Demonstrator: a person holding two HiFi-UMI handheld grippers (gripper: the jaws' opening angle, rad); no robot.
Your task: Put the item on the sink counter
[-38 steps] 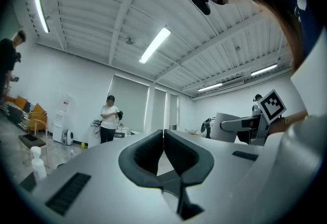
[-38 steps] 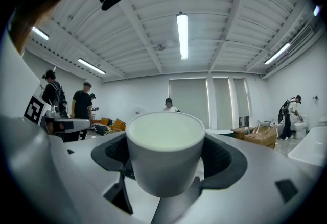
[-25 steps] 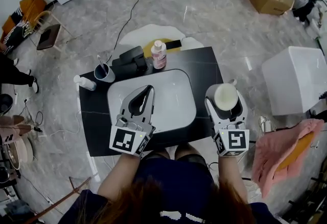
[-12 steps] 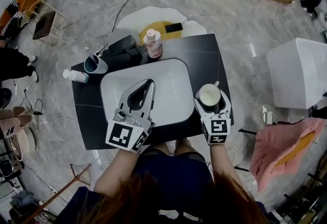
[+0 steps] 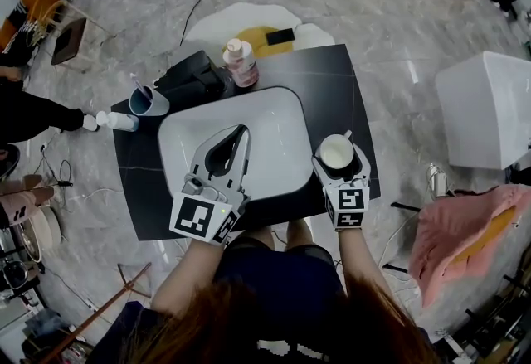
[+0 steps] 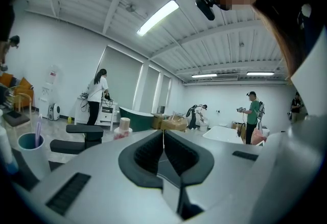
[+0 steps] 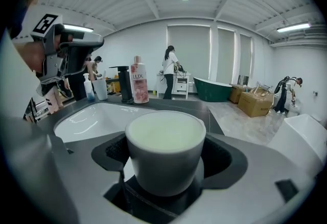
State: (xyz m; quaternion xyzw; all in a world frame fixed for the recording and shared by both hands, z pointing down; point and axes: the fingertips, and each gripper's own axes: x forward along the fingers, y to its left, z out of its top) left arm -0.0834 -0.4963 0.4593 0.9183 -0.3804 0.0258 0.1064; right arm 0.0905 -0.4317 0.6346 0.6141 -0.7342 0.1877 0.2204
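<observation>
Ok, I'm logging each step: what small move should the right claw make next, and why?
Probably lower the white cup straight down onto the black counter. The right claw is shut on it just right of the basin, over bare counter, and I cannot tell that its base is seated yet.

Mug (image 5: 337, 153) I'm holding looks smooth white ceramic, sink (image 5: 278, 126) glossy white, counter (image 5: 328, 80) dark veined stone.

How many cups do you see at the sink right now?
2. A white cup is clamped in the right tongs at the counter's right side; a blue cup stands at its back-left corner. None seems hidden.
</observation>
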